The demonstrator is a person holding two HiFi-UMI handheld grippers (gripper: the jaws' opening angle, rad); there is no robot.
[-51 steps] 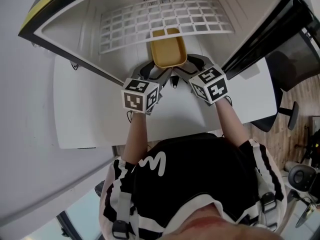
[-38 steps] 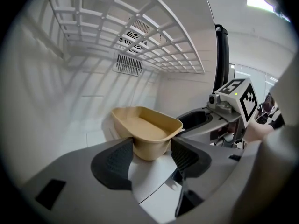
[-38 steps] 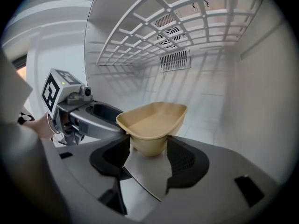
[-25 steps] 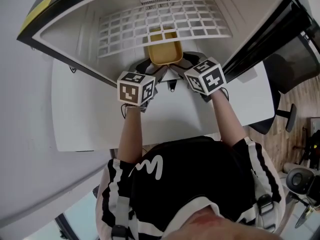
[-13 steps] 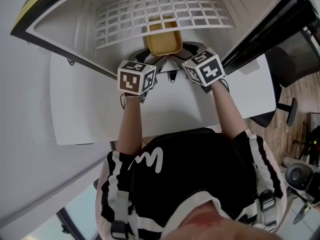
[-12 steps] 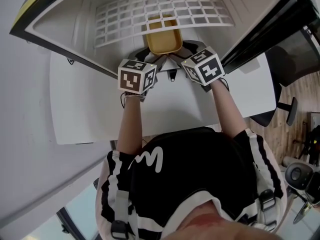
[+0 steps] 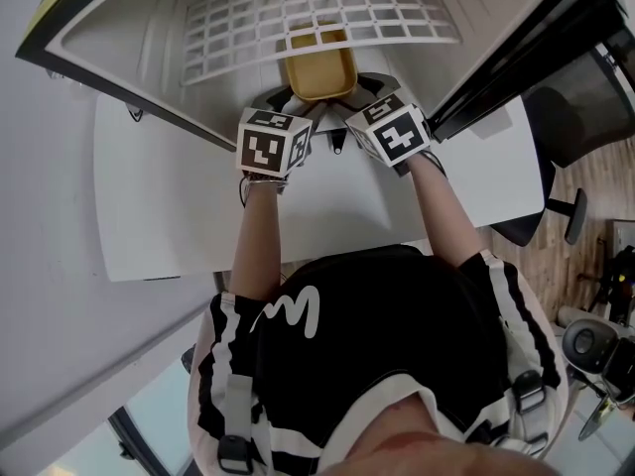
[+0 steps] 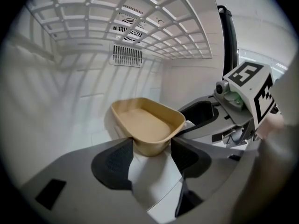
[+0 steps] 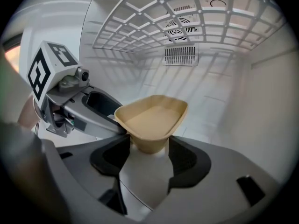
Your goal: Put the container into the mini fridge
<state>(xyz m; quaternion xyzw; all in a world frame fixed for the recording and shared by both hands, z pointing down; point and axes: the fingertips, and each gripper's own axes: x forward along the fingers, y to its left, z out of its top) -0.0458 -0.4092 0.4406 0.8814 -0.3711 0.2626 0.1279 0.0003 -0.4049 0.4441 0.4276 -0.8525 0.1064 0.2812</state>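
Two grippers hold one container between them: the left gripper has its jaws set fairly wide on the near left corner, and the right gripper clamps the near right corner in the same way, with the pads pressing on the sloped walls. The container is already inside the fridge, under the shelf, midway between the side walls and near the front edge of the fridge floor. Whether it rests on that floor or hangs just above it I cannot tell. The likeliest fault is uneven release: if one gripper lets go first, the other could twist or tip the container. The walls taper to a narrower base and look smooth, so the pads may slide upward and lose it. Any lift could knock the rim against the shelf. Left this close to the front edge, it might foul the door. The container is tan, matte and empty, a rounded rectangle with a rolled rim, probably moulded fibre or plastic. The fridge lining is smooth white plastic, the shelf is a white square grid, and the pads are black and finely ribbed.
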